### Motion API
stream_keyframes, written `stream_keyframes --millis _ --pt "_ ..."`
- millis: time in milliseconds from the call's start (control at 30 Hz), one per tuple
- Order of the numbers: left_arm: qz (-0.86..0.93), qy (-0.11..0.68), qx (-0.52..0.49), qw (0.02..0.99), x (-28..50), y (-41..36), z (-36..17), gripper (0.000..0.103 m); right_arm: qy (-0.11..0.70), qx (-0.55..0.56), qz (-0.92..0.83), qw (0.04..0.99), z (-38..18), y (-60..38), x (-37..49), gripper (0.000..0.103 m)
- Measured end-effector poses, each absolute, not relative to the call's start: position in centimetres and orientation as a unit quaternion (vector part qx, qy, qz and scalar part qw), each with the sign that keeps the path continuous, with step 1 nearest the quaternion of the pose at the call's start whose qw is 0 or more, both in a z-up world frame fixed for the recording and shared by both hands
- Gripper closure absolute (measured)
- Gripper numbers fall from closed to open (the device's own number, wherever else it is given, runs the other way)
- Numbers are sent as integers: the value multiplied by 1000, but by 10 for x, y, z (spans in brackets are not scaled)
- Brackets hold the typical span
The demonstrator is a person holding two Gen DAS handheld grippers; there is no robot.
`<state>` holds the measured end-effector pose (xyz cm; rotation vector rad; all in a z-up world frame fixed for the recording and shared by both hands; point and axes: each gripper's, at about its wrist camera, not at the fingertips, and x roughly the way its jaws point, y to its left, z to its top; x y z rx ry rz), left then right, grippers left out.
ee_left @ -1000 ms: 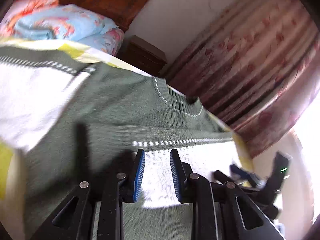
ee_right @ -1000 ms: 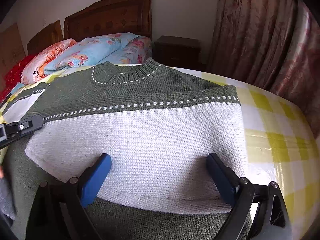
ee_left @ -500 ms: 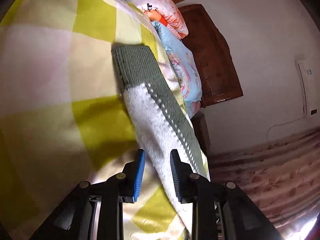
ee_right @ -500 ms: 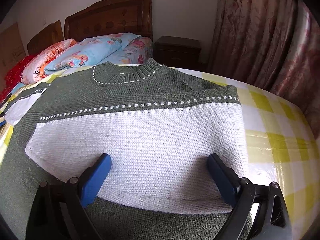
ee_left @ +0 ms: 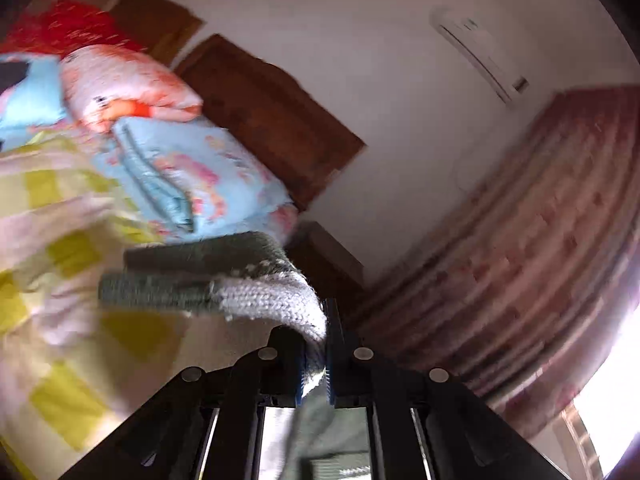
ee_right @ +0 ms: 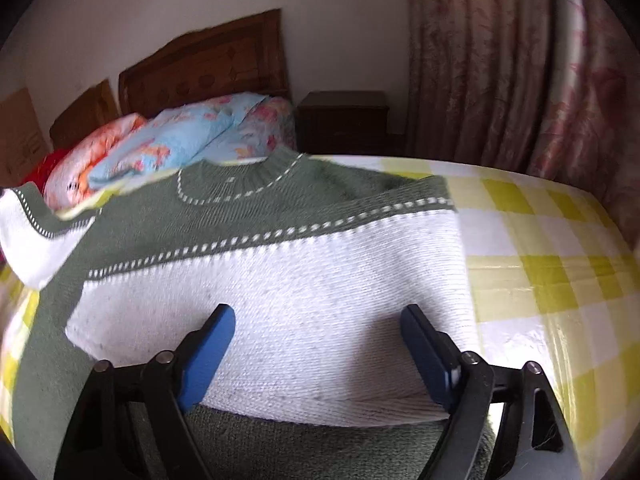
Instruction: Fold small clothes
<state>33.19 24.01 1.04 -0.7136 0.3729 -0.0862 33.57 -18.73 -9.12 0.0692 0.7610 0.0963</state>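
Observation:
A green and white knitted sweater [ee_right: 280, 280] lies on the yellow checked bedspread [ee_right: 540, 248], its right side folded in. Its left sleeve [ee_right: 28, 236] is lifted off the bed at the far left. In the left wrist view my left gripper [ee_left: 314, 356] is shut on that sleeve [ee_left: 264, 296], whose green cuff [ee_left: 160, 288] hangs out ahead of the jaws. My right gripper [ee_right: 318, 336] is open wide, just above the white band of the sweater near its lower hem, holding nothing.
Folded quilts, blue [ee_right: 180, 140] and orange [ee_right: 92, 152], lie by the wooden headboard [ee_right: 208, 68]. A dark nightstand [ee_right: 344, 120] and pink curtains [ee_right: 520, 60] stand beyond the bed's right side. The bedspread is bare to the right of the sweater.
My left gripper has shut on the sleeve and lifted it off the bed, swinging upward. The sweater's left shoulder is pulled up. My right gripper has stayed open over the sweater.

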Motion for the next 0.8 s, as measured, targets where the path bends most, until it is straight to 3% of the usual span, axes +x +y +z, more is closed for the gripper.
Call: stream_keyframes --millis 67,167,267,533,800 --pt "-110 202 -290 929 346 165 23 96 330 104 40 937 -84 -212 324 0" --pt "-227 269 -199 915 360 54 8 86 295 170 5 940 -80 -237 314 0" --pt "-269 310 -136 902 349 -3 -17 86 278 194 -4 941 -78 -244 309 0" --pt "-115 302 -177 929 295 53 -47 84 281 200 17 939 -79 -244 309 0" --pt "-3 285 -318 904 275 141 -91 84 285 192 45 938 -84 -238 313 0"
